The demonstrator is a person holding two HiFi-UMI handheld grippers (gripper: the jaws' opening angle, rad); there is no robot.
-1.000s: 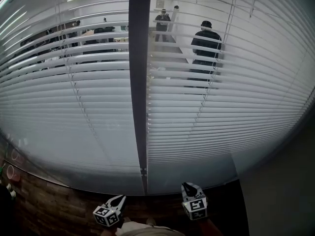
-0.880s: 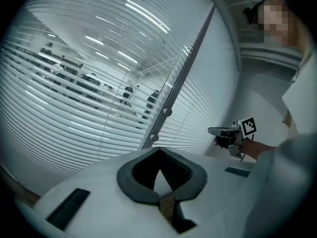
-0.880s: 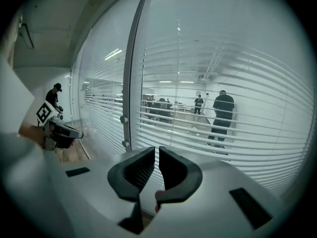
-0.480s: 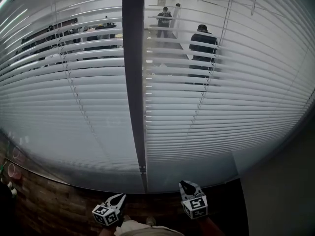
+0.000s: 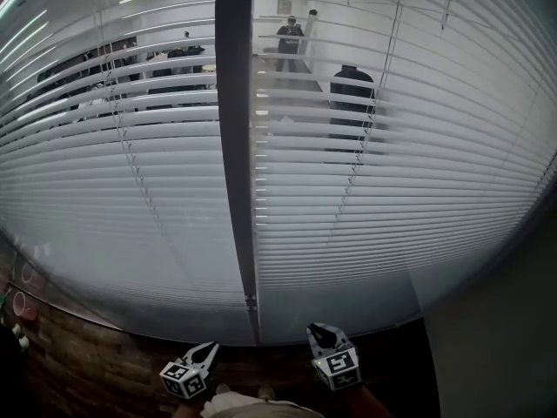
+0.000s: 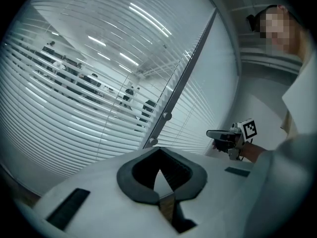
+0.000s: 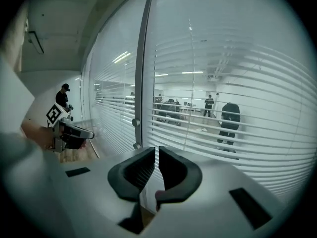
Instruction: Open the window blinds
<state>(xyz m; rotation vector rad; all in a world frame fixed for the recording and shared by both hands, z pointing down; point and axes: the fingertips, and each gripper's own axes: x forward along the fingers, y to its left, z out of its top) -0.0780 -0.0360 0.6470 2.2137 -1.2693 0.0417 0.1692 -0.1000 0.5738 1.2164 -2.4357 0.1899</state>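
Observation:
White slatted blinds fill the head view as a left panel [image 5: 122, 190] and a right panel [image 5: 409, 198], split by a dark upright post [image 5: 233, 146]. The upper slats are tilted enough to show a room beyond; the lower slats look solid white. Thin cords [image 5: 352, 185] hang down the slats. My left gripper [image 5: 209, 348] is low in front of the post with its jaw tips together and nothing in them [image 6: 157, 155]. My right gripper [image 5: 318, 329] is just right of the post, its jaws [image 7: 156, 152] nearly together with a thin slit and nothing visible between them.
A plain grey wall [image 5: 496, 320] closes in on the right. A dark brick-patterned surface [image 5: 78, 355] runs under the blinds, with red round things [image 5: 19, 306] at its far left. Beyond the slats stand people [image 5: 351, 103] in a lit room.
My right gripper has drifted a little to the left near the post's foot. The left gripper has stayed put. A person beyond the slats has moved left.

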